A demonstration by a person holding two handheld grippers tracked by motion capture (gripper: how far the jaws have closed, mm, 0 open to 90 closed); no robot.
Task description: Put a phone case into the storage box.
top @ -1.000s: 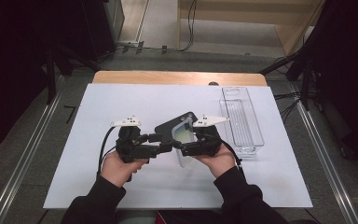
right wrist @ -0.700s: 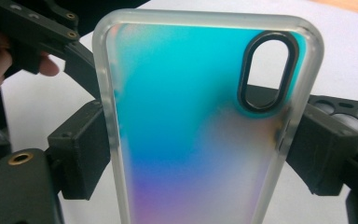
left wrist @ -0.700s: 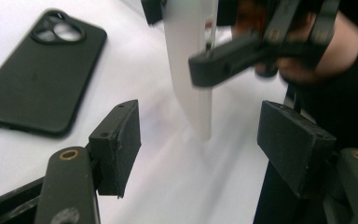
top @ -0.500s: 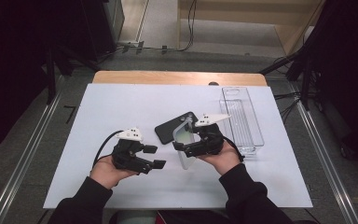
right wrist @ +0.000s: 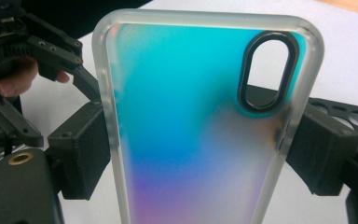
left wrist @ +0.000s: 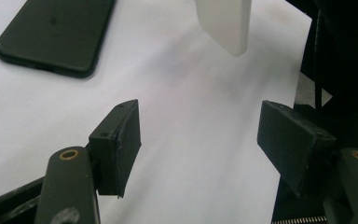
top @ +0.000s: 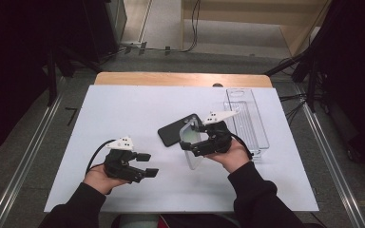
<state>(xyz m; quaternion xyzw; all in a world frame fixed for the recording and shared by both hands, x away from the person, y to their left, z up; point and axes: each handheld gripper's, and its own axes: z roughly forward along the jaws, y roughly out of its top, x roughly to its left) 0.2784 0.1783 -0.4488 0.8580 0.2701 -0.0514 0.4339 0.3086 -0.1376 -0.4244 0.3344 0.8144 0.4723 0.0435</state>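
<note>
My right gripper (top: 196, 145) is shut on a translucent phone case (top: 193, 148) and holds it upright on edge above the mat. In the right gripper view the case (right wrist: 186, 107) has a blue-to-purple sheen and an oval camera cut-out, and the pads press on its two long sides. A black phone (top: 176, 129) lies flat on the mat just left of the case. My left gripper (top: 146, 164) is open with nothing in it, low near the front left, apart from both. The left gripper view shows the phone (left wrist: 51, 35) and a corner of the case (left wrist: 226, 23) beyond its jaws.
A clear plastic tray (top: 247, 118) stands at the right of the white mat (top: 123, 109). The wooden table edge (top: 171, 78) runs along the back. The person's left hand and gripper (right wrist: 37, 51) show at the upper left of the right gripper view.
My left gripper has drawn away from the case, moving left, down and toward the front edge. The right gripper has kept still with the case in it.
</note>
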